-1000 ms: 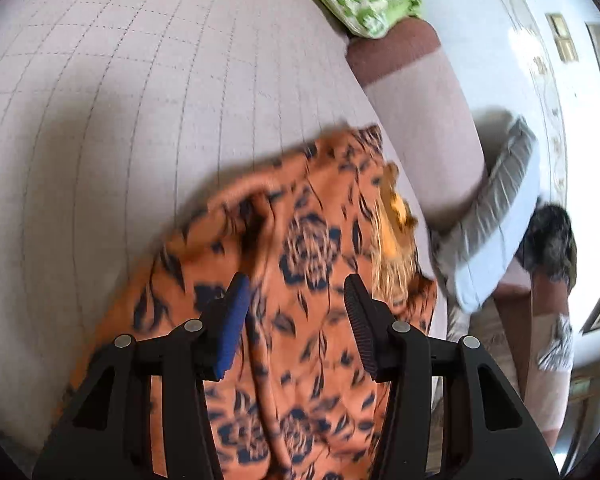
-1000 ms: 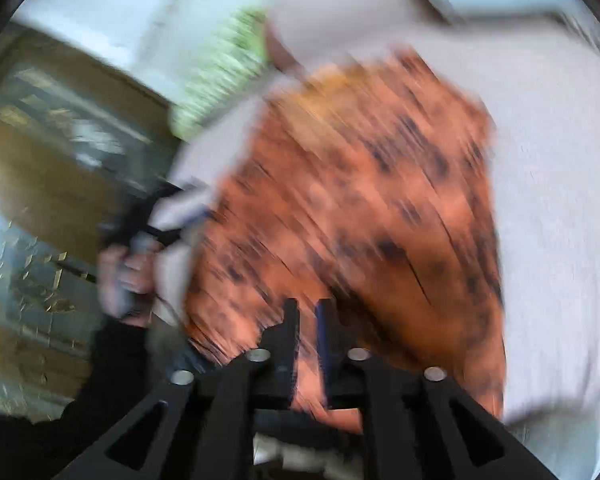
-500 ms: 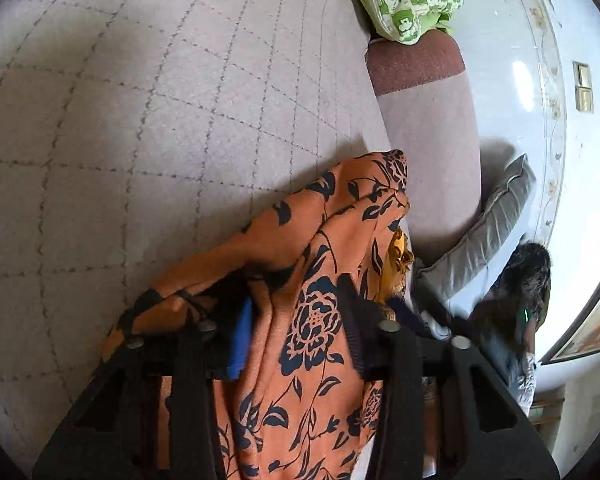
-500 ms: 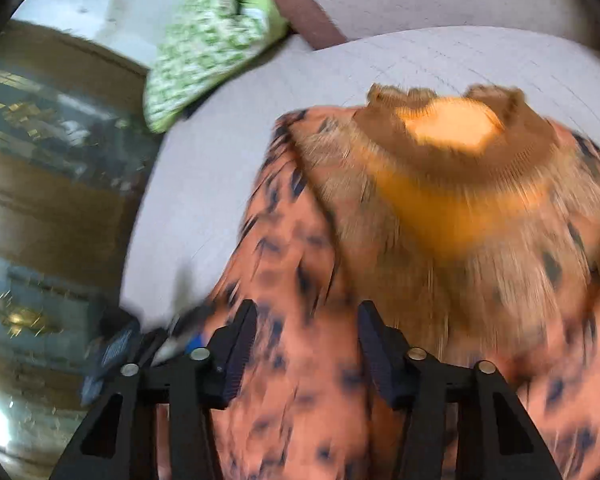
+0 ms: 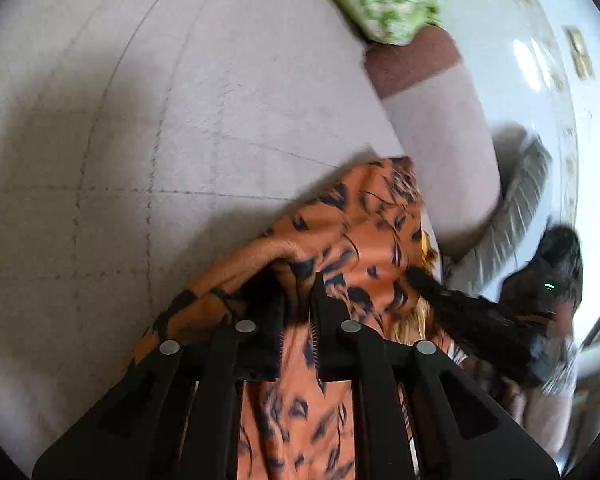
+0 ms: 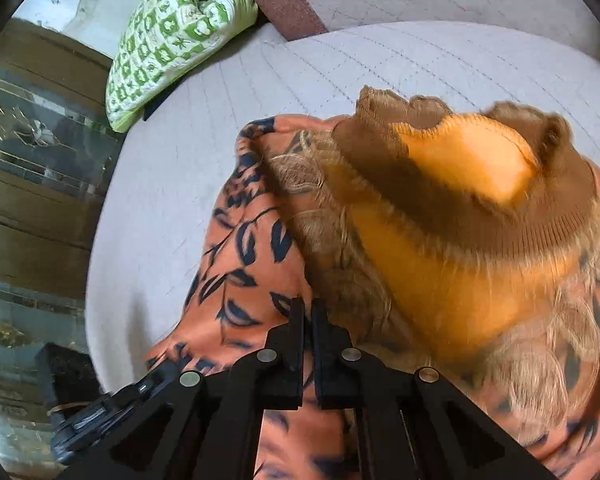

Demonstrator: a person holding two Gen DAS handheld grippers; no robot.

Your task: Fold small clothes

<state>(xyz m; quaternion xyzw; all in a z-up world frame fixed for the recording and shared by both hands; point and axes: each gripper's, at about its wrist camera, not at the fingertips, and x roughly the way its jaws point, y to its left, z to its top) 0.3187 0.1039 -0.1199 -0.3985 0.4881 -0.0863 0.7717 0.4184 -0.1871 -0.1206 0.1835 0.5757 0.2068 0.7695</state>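
One orange floral garment [image 6: 244, 264] near sofa [image 5: 180, 120] edge; one green pillow [image 6: 168, 36]. Left hand-held gripper [image 5: 298, 300] closing on garment; right hand-held gripper [image 6: 307, 312] clamped on garment.

Ahead of my left claw [image 5: 298, 304] the pale quilted sofa seat [image 5: 160, 128] lies bare up to the green-and-white patterned cushion [image 5: 384, 0] at its far end. The orange garment with dark leaf print [image 5: 352, 232] heaps up on the seat's right part. The brown-topped padded armrest [image 5: 428, 92] walls the right side. From my right claw [image 6: 307, 312], bare seat [image 6: 172, 184] shows left of the garment; the fuzzy orange-and-brown knit piece [image 6: 460, 208] bulks on the right.
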